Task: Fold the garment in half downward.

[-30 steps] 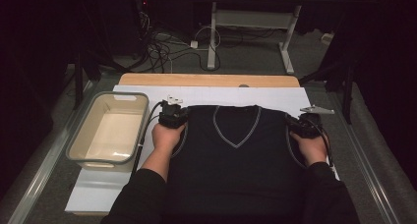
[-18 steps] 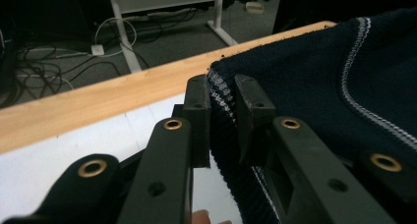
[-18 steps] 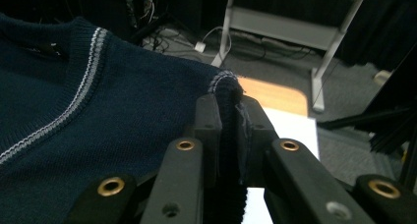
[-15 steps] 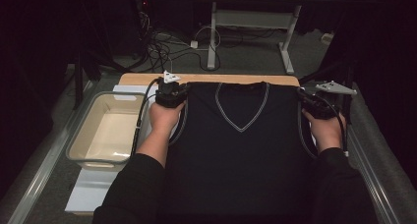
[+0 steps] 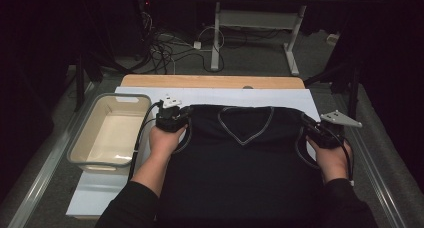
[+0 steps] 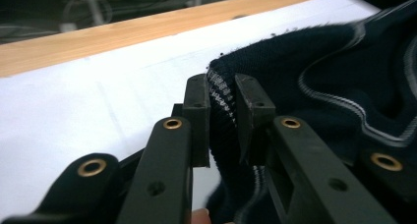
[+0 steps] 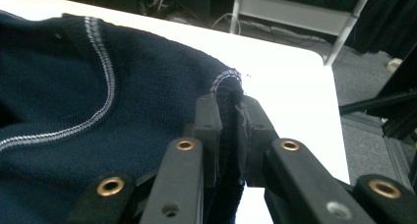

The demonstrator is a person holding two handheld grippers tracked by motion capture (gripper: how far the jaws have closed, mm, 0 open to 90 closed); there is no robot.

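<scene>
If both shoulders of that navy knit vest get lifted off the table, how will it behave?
The navy knit vest will probably hang floppy: its fabric already bunches and folds where the left tongs pinch it. It looks light for its size, being thin knit. It seems unlikely to slip, since the ribbed edge is squeezed tight in the right tongs, though the middle may sag between the two grips.

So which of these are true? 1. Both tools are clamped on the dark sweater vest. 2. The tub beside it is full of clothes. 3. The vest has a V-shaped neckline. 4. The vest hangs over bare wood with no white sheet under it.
1. True: the left tool and the right tool each pinch a shoulder edge of the sweater vest.
2. False: the tub holds nothing.
3. True: a pale stripe outlines the V neckline.
4. False: a white sheet covers the table under the vest.
</scene>
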